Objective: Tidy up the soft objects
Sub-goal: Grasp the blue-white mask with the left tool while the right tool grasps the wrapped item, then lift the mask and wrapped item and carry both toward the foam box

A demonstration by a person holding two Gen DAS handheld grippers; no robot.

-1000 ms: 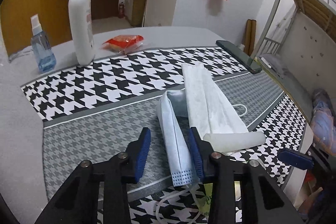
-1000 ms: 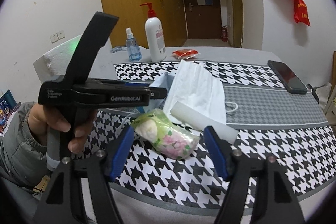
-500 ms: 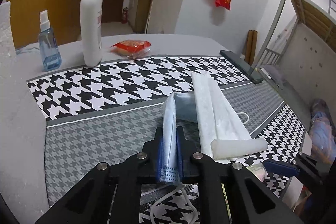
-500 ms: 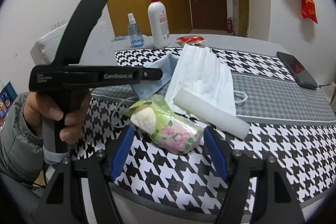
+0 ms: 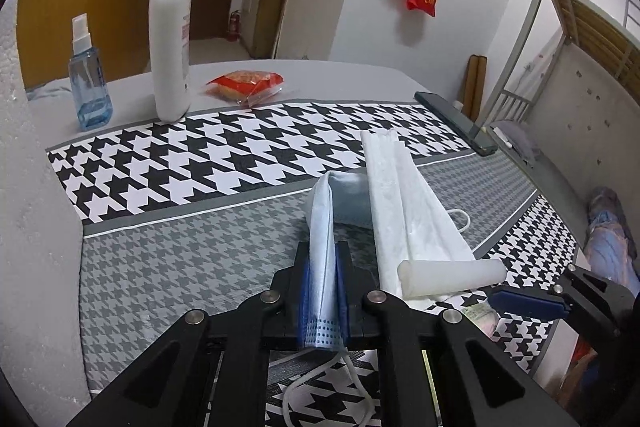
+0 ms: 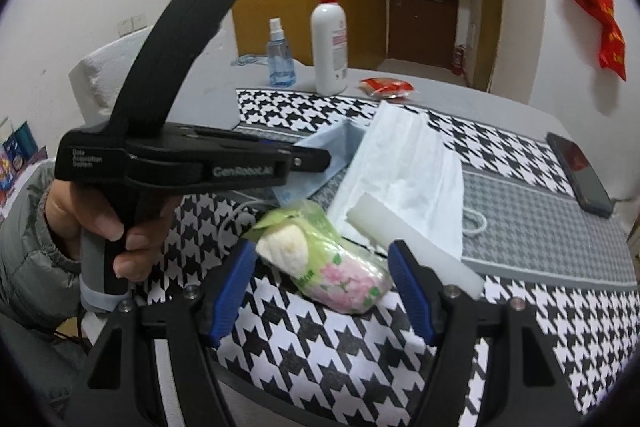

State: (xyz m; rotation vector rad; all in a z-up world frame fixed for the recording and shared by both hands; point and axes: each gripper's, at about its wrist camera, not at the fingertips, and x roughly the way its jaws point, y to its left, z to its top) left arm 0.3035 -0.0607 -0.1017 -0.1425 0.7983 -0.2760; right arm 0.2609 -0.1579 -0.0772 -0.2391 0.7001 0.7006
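My left gripper (image 5: 324, 291) is shut on the near edge of a light blue face mask (image 5: 322, 227), which it lifts off the houndstooth mat (image 5: 180, 259); the mask also shows in the right wrist view (image 6: 320, 155). A white mask (image 5: 404, 203) lies to its right, with a white foam cylinder (image 5: 452, 277) on its near end. My right gripper (image 6: 322, 291) is open, its blue fingers on either side of a floral tissue pack (image 6: 332, 259) near the table's front edge, apart from it.
A white pump bottle (image 5: 170, 47), a blue spray bottle (image 5: 88, 87) and a red snack packet (image 5: 246, 85) stand at the back. A black phone (image 5: 456, 123) lies at the right. A white foam block (image 5: 24, 187) rises at the left edge.
My left gripper closed on the blue mask's near edge and has raised it slightly. My right gripper has moved closer around the tissue pack, still open.
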